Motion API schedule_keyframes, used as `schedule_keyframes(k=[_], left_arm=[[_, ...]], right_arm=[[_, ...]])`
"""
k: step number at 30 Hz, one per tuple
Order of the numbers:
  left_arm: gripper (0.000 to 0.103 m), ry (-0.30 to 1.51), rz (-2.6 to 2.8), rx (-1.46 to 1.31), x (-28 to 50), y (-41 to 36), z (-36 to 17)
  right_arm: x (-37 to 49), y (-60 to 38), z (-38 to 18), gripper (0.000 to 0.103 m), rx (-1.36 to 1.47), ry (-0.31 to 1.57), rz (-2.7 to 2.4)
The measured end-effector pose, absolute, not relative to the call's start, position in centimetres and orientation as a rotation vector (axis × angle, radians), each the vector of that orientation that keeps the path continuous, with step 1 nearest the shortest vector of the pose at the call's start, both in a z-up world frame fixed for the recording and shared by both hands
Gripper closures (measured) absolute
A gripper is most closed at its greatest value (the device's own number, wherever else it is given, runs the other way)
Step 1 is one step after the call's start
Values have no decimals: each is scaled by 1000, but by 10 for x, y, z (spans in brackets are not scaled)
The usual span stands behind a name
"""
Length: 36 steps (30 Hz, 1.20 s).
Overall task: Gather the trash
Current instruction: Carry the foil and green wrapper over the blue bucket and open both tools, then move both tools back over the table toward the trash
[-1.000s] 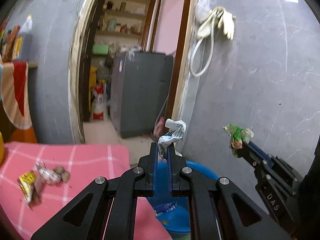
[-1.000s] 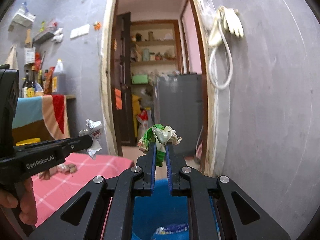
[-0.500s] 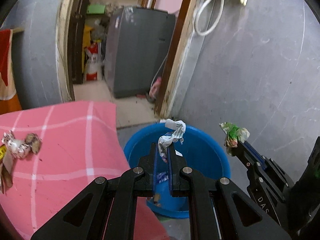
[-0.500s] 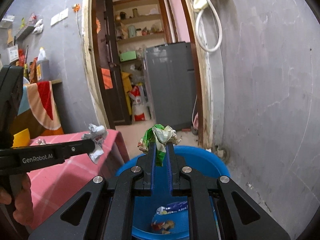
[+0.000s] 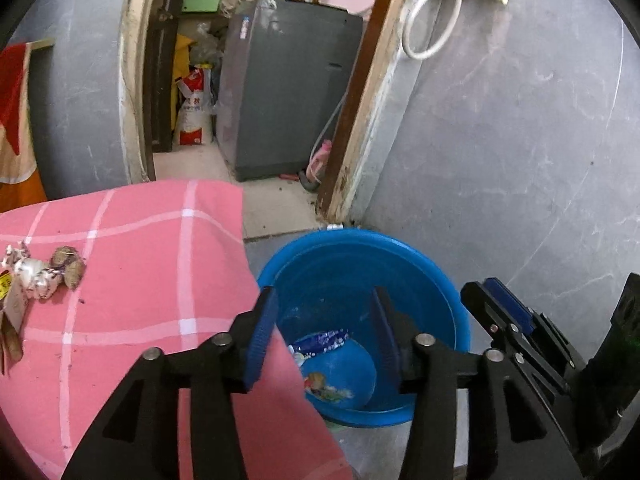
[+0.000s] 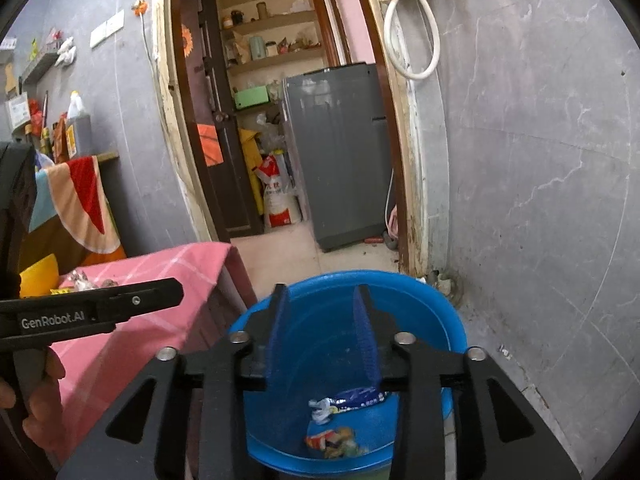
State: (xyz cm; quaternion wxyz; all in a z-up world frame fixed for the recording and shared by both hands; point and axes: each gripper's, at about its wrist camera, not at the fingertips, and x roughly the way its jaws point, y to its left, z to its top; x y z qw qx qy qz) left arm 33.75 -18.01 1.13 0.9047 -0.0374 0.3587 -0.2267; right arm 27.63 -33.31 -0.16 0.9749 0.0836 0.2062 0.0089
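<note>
Both wrist views look forward and downward along their own fingers into the bucket [image 5: 360, 264], close above it. The left view sits nearer the tabletop [image 5: 132, 264]; the right view sits further right. Both share the bucket [image 6: 420, 300], tabletop [image 6: 180, 264], doorway [image 5: 256, 80] and wall [image 6: 540, 160].

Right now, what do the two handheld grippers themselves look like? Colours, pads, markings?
Both are matte black with angular linkage arms and silver pivot pins. The left gripper has blue ribbed pads lining its fingers; so does the right gripper. In the right wrist view, the left gripper's side reads "GenRobot.AI" in white. A bare hand holds its handle; no sleeve shows.
</note>
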Motion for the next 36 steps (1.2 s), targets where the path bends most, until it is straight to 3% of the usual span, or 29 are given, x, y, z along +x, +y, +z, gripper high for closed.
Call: schedule_keyframes(k=[5, 7, 10, 12, 24, 36], left_arm=[[33, 647, -428, -131, 324, -151, 29], [21, 593, -408, -159, 316, -137, 39], [5, 492, -382, -187, 299, -118, 54], [3, 414, -358, -186, 284, -104, 65], [2, 219, -249, -164, 224, -39, 97], [2, 174, -77, -136, 205, 46, 106]], right_arm=[[264, -326, 21, 46, 160, 329, 22], [257, -323, 32, 24, 162, 281, 26], [247, -316, 47, 12, 154, 215, 33], [240, -309, 58, 1, 143, 168, 35], [214, -253, 106, 0, 79, -16, 116], [219, -189, 115, 0, 31, -70, 208]])
